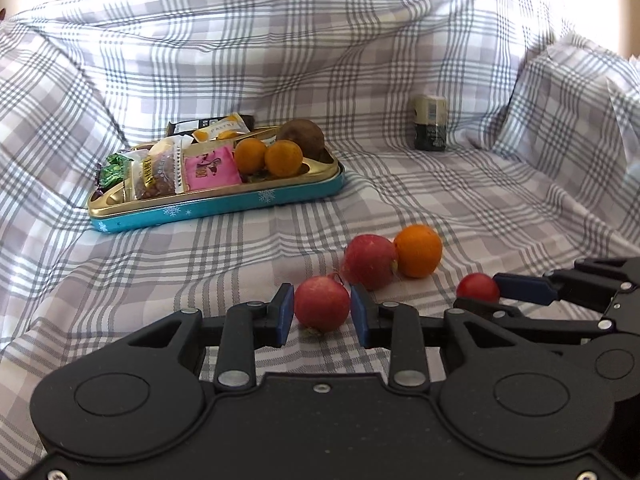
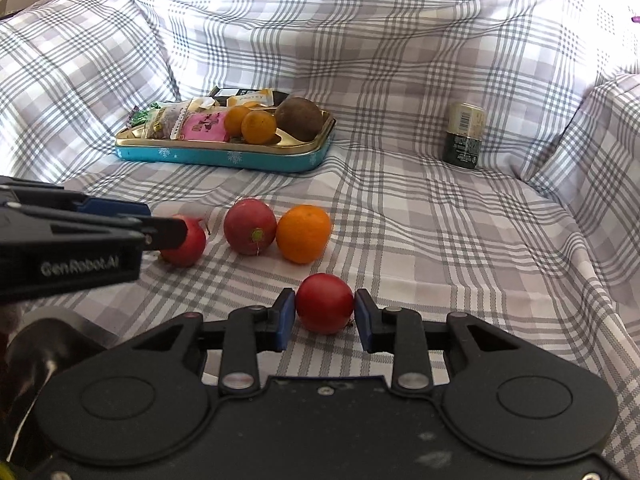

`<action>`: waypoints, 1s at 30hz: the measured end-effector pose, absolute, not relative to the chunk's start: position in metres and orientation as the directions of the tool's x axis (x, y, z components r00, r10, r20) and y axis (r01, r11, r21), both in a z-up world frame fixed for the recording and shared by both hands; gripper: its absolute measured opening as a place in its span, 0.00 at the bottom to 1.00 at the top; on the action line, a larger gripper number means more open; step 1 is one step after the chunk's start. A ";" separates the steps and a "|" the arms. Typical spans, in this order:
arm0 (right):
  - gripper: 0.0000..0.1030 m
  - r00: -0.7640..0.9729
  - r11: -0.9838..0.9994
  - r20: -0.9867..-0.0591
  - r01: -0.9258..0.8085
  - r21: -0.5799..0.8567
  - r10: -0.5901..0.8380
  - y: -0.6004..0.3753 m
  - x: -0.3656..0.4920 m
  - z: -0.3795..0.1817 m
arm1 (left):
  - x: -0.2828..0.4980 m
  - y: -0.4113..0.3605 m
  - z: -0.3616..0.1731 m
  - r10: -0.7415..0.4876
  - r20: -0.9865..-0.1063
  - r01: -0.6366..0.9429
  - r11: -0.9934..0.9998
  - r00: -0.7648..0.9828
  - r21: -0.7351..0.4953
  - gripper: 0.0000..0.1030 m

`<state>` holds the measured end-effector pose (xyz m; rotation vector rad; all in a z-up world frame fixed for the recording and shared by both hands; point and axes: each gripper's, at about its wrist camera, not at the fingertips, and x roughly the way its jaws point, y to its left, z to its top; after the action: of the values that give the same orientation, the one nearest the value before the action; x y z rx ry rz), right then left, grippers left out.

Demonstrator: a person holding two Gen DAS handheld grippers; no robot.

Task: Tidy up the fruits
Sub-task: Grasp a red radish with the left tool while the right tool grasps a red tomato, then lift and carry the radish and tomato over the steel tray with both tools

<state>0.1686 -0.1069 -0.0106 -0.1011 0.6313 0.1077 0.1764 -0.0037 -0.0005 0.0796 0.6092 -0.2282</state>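
My left gripper is shut on a pink-red fruit that rests on the checked cloth, a blue pad against each side. From the right wrist view this same fruit shows half hidden behind the left gripper's fingers. My right gripper is shut on a smaller dark red fruit, also down on the cloth. Just beyond lie another pink-red fruit and an orange, touching each other. A teal tin tray farther back holds two small oranges, a brown fruit and snack packets.
A small jar with a pale lid stands at the back right against the draped cloth. The checked cloth rises into folds behind and at both sides. The two grippers lie close side by side, the right gripper entering from the right edge.
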 end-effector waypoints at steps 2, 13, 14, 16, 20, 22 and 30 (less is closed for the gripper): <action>0.33 0.803 0.990 -0.592 -0.129 -0.059 0.069 -0.107 0.169 -0.012 | 0.177 -0.006 -0.002 -0.182 -0.576 0.237 0.971 0.797 0.021 0.40; 0.33 0.780 0.995 -0.620 -0.101 0.014 0.088 -0.115 0.178 -0.019 | 0.189 -0.005 -0.005 -0.182 -0.601 0.225 0.974 0.779 -0.004 0.44; 0.33 0.783 0.995 -0.617 -0.103 0.004 0.084 -0.114 0.178 -0.019 | 0.190 -0.006 -0.006 -0.183 -0.602 0.228 0.974 0.777 -0.001 0.44; 0.33 0.786 0.994 -0.613 -0.106 -0.013 0.076 -0.111 0.177 -0.020 | 0.191 -0.009 -0.008 -0.184 -0.605 0.238 0.971 0.775 0.010 0.45; 0.33 0.784 0.994 -0.616 -0.105 -0.012 0.075 -0.111 0.179 -0.019 | 0.192 -0.016 -0.011 -0.168 -0.607 0.249 0.967 0.777 0.050 0.45; 0.33 0.782 0.995 -0.618 -0.103 -0.003 0.079 -0.112 0.180 -0.019 | 0.192 -0.018 -0.013 -0.155 -0.607 0.245 0.967 0.779 0.067 0.45; 0.33 0.783 0.994 -0.618 -0.104 -0.014 0.073 -0.111 0.180 -0.019 | 0.194 -0.013 -0.012 -0.170 -0.597 0.233 0.972 0.784 0.028 0.43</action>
<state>0.1803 -0.1109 -0.0195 -0.0484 0.6646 0.0959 0.1944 -0.0126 -0.0122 0.1025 0.6337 -0.2180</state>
